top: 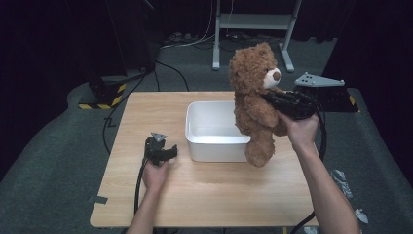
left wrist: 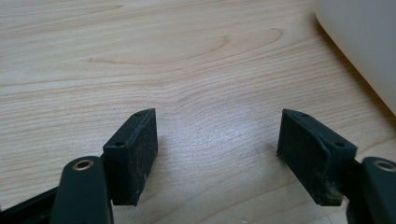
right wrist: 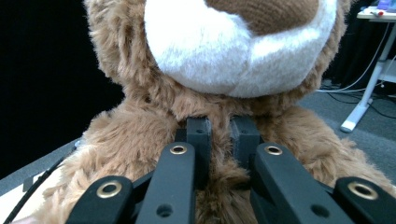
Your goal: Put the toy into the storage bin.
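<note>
The right tool (top: 272, 99) pinches the brown teddy bear (top: 255, 102) at its neck, lifted above the white bin's (top: 214, 141) three-o'clock edge. The left tool (top: 168, 152) rests spread on the bench (top: 214, 190).

The high view sits above the person's edge of the worktop (top: 204, 195), looking forward and down, far enough back to take in the whole wooden top and the dark floor beyond. The left gripper view rides low, very near the wood, facing along its own tongs (left wrist: 219, 154) with the white tub (left wrist: 369, 42) at the upper right corner; that tub (top: 214, 129) sits mid-worktop from above. The right gripper view is pressed right up to the teddy bear (right wrist: 224, 60), looking level along the right tongs (right wrist: 223, 135); from above, the bear (top: 255, 102) hangs over the tub's right end.
</note>
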Available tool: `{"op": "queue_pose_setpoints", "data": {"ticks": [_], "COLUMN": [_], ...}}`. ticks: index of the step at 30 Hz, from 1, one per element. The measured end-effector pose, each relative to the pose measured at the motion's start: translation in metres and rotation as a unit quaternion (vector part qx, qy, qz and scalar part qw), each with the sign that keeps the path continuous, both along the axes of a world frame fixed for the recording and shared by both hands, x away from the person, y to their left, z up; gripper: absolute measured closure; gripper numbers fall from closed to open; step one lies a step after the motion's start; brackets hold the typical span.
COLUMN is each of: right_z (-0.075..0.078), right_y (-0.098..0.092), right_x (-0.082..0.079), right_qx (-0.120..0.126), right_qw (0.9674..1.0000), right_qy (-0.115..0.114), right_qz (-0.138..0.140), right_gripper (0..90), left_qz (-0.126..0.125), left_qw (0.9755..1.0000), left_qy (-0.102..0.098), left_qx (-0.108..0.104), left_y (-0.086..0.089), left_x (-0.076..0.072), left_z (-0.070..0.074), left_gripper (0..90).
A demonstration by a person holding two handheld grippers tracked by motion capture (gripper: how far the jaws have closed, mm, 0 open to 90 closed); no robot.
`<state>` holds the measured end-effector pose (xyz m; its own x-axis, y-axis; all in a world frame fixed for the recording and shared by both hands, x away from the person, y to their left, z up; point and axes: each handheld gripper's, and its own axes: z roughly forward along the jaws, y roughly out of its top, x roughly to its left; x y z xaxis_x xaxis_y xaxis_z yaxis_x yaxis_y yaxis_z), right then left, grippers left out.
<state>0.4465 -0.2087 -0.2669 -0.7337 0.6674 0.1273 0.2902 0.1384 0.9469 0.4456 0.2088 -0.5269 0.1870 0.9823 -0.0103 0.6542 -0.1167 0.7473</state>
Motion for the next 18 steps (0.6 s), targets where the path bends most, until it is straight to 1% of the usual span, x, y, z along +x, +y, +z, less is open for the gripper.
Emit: {"op": "queue_pose_setpoints", "data": {"ticks": [4,10,14,18], "right_z": [0.001,-0.001,-0.004,-0.005], "right_y": [0.009,0.021,0.026,0.031], "right_x": [0.007,0.015,0.02,0.025], "right_qx": [0.007,0.003,0.002,0.002], "right_qw": [1.0,0.9999,0.9998,0.9999], "right_qy": [0.003,0.007,0.016,0.015], "right_qz": [0.003,0.008,0.007,0.005], "right_gripper": [82.4,82.2,82.1,82.1], "left_qz": [0.0,0.0,0.0,0.0], "left_qw": [1.0,1.0,1.0,1.0], "left_qy": [0.0,0.0,0.0,0.0], "left_qx": [0.0,0.0,0.0,0.0], "left_y": [0.0,0.0,0.0,0.0], "left_x": [0.0,0.0,0.0,0.0], "left_z": [0.0,0.0,0.0,0.0], "left_gripper": [28.7,28.7,28.7,28.7]}}
